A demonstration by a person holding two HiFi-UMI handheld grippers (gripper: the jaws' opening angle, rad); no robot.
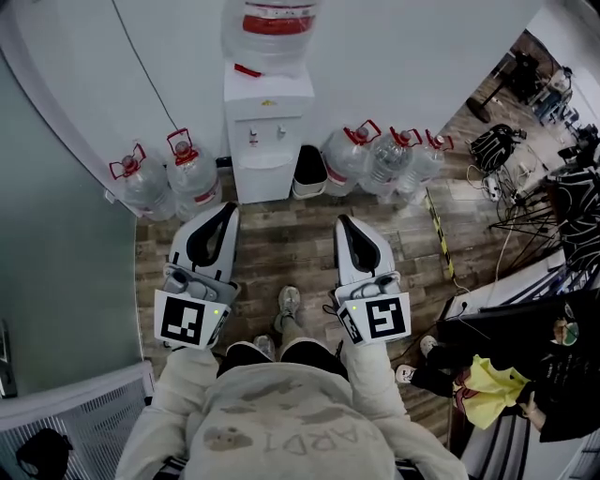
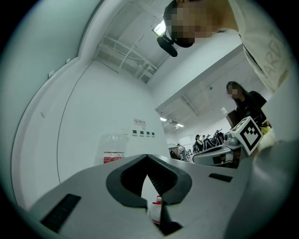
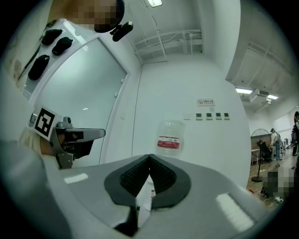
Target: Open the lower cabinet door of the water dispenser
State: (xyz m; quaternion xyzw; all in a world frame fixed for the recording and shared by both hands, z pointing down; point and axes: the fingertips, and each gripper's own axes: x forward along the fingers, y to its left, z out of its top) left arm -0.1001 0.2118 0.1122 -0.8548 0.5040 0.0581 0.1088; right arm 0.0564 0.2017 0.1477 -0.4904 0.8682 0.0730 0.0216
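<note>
The white water dispenser point(image 1: 267, 127) stands against the far wall with a clear bottle point(image 1: 272, 28) on top; its lower cabinet door point(image 1: 262, 180) is closed. Both grippers are held side by side in front of it, well short of the door. My left gripper point(image 1: 229, 208) has its jaws together and holds nothing. My right gripper point(image 1: 344, 221) is also shut and empty. In the left gripper view the left gripper point(image 2: 147, 157) points at the bottle point(image 2: 114, 149). In the right gripper view the right gripper point(image 3: 149, 156) sits below the bottle point(image 3: 169, 137).
Spare water jugs point(image 1: 164, 178) stand left of the dispenser, and more jugs point(image 1: 384, 155) to its right beside a black bin point(image 1: 309, 169). Cables and equipment point(image 1: 525, 187) lie at the right, where a person point(image 1: 525, 356) sits. A glass wall point(image 1: 56, 281) runs along the left.
</note>
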